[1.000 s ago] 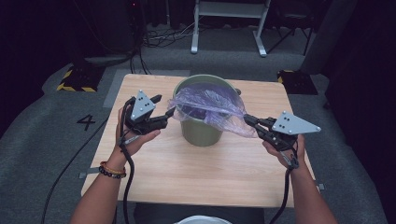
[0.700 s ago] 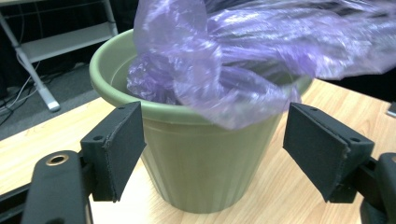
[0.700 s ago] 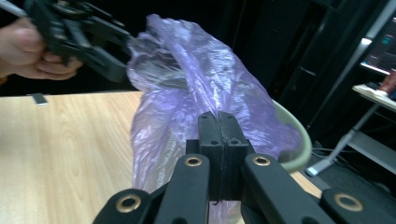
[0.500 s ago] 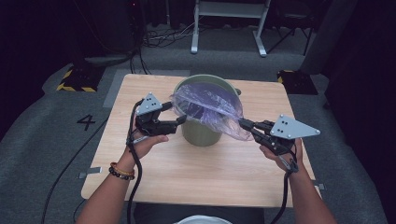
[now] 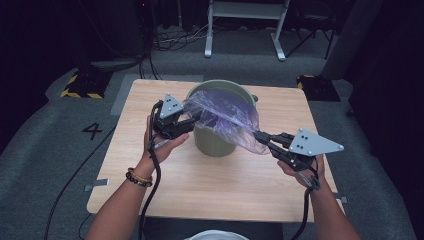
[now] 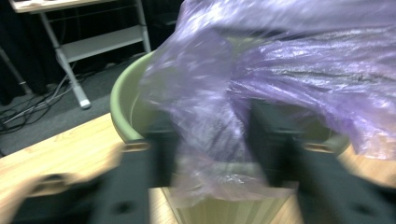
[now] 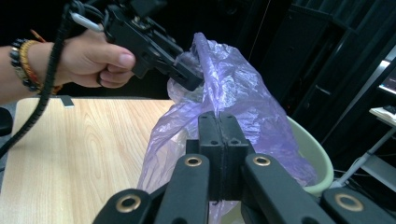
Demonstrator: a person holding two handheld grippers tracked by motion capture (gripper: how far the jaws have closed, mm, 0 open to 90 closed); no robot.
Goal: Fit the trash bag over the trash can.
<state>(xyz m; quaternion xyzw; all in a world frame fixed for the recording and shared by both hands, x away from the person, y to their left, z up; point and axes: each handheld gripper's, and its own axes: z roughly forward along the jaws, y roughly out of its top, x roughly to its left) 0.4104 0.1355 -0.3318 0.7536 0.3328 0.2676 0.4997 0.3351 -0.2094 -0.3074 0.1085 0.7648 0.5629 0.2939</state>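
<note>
Two grippers stretch a purple plastic bag (image 5: pixel 225 117) over a green bucket (image 5: pixel 215 142) that stands near the middle of a wooden table (image 5: pixel 210 190) in the high view. The left gripper (image 5: pixel 192 119) meets the bag at the bucket's left rim, and the right gripper (image 5: pixel 260 137) pinches the bag's lower right corner, just off the bucket's right side. Around the table lie grey floor, a painted number four (image 5: pixel 93 131), loose cables (image 5: pixel 175 40) and a white metal stand (image 5: pixel 245 25) at the back.

From the left gripper view, all blurred, bag film hangs between the two dark jaws, which have just been closing on it; whether the pads press yet I cannot tell. The bucket's rim (image 6: pixel 122 105) sits behind, the stand (image 6: pixel 70 56) beyond.

From the right gripper view, the jaws stand fully together with the bag (image 7: pixel 243 107) clamped between them. Farther off, the left gripper (image 7: pixel 187 77) noses into the bag's top fold, the film covering its tips. The bucket (image 7: pixel 313 163) peeks out at right.
</note>
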